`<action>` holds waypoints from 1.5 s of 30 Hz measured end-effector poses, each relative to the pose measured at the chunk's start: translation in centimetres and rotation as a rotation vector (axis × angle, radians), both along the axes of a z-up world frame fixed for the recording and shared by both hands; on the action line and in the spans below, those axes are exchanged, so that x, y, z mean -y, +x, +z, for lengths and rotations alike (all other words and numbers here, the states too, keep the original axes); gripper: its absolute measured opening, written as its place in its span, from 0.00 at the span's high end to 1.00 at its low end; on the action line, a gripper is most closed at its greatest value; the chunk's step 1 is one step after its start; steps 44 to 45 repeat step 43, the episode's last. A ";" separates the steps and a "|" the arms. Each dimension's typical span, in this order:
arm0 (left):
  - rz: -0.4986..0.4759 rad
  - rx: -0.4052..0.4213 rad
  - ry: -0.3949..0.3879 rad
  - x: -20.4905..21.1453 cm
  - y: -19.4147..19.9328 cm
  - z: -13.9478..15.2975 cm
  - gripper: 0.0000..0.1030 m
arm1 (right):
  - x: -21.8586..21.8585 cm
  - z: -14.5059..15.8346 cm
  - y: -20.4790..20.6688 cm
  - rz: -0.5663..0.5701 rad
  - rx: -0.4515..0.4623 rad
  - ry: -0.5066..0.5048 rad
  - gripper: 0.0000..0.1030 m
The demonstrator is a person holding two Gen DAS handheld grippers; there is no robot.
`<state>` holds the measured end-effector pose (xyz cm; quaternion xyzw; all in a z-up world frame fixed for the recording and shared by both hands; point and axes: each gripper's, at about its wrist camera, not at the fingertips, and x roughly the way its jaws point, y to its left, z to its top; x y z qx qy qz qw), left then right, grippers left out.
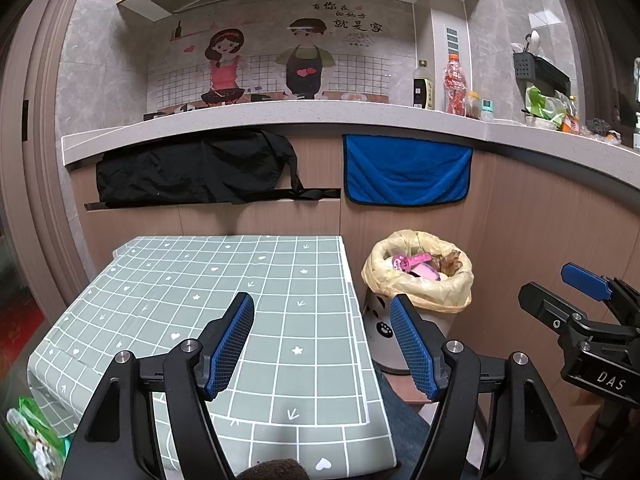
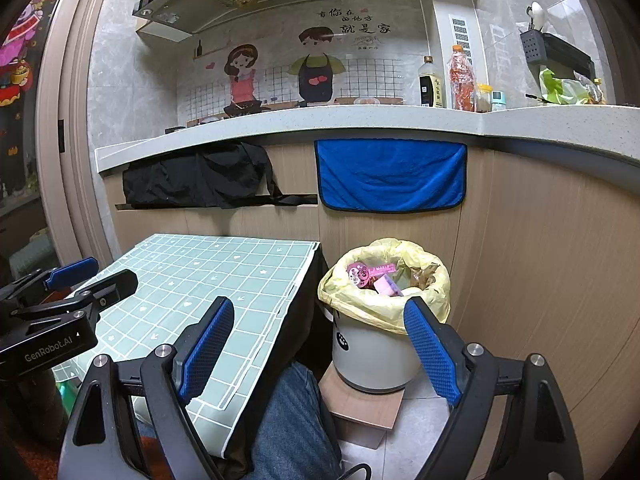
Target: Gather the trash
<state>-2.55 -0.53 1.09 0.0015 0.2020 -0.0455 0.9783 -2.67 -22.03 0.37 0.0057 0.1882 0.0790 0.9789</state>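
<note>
Trash sits in the lined bin beside the bare table; left gripper and right gripper hover wide open, empty, so collecting looks finished.

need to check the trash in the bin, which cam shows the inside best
The right wrist view: the bin is nearer, its yellow liner's mouth and pink wrappers unobstructed. In the left wrist view the bin is smaller and a fingertip overlaps its rim.
</note>
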 end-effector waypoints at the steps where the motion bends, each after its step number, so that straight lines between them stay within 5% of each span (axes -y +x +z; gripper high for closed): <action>1: 0.000 0.001 0.000 0.0 0.0 0.0 0.31 | 0.0 0.0 0.0 0.000 0.001 0.000 0.18; 45: -0.041 -0.021 0.008 -1.1 1.7 -0.7 0.32 | -0.6 -0.1 0.2 -0.023 -0.026 0.026 0.16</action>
